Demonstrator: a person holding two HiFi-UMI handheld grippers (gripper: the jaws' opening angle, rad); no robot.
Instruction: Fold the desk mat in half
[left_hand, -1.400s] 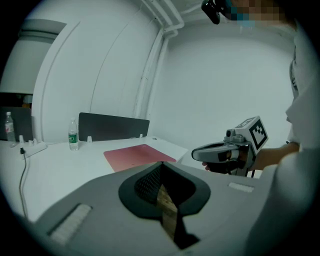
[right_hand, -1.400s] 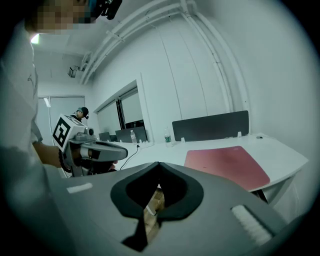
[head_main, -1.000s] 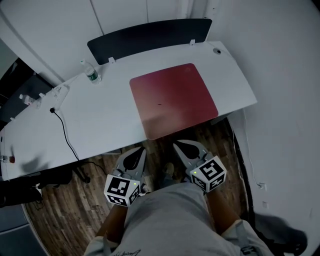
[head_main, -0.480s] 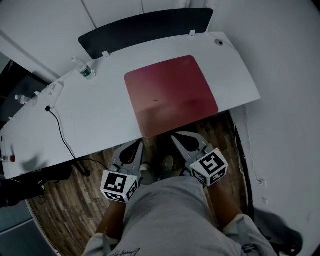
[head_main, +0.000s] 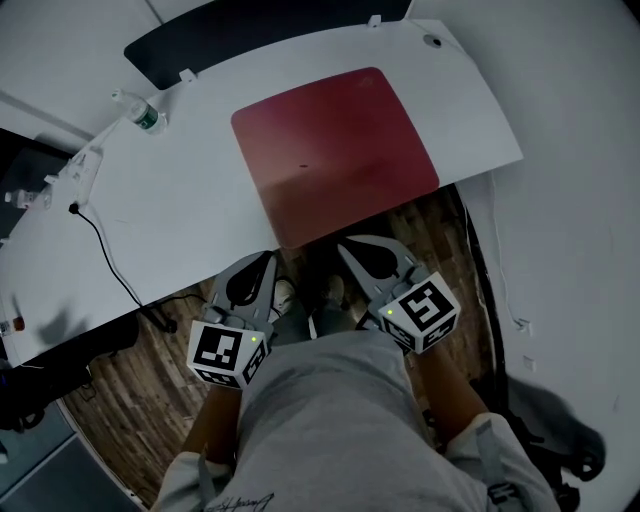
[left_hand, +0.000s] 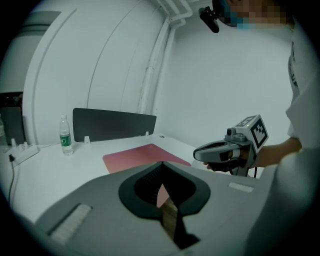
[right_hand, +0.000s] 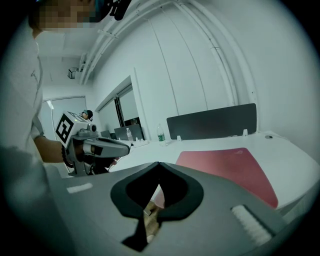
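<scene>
1. Task object. The desk mat (head_main: 335, 150) is red and lies flat and unfolded on the white desk (head_main: 180, 210). Its near edge runs along the desk's front edge, directly ahead of me. No part of it is lifted, so I judge that the fold has not begun.

2. Left gripper (head_main: 268, 258). In the left gripper view the 2 jaws meet at their tips with nothing between them. It is closed and empty. It hangs over the wooden floor (head_main: 120, 400), just short of the desk front, and points toward the mat's near left corner.

3. Right gripper (head_main: 346, 244). The jaws are closed tip to tip and hold nothing. It points at the near edge of the mat, close to it but not touching.

4. Reason for this posture. I judge that both grippers are held level with each other and side by side so that each can take 1 end of the near edge. A mat this wide needs 2 grip points to be carried over evenly.

5. Next requirement. Both sets of jaws must open before either can take the edge. The edge at the desk front gives a lower jaw room to slide under.

6. Surroundings. A water bottle (head_main: 135, 112), a cable (head_main: 100, 240) and a dark divider panel (head_main: 250, 35) all stand well apart from the mat. I judge that none of them obstructs a fold toward the far edge.
</scene>
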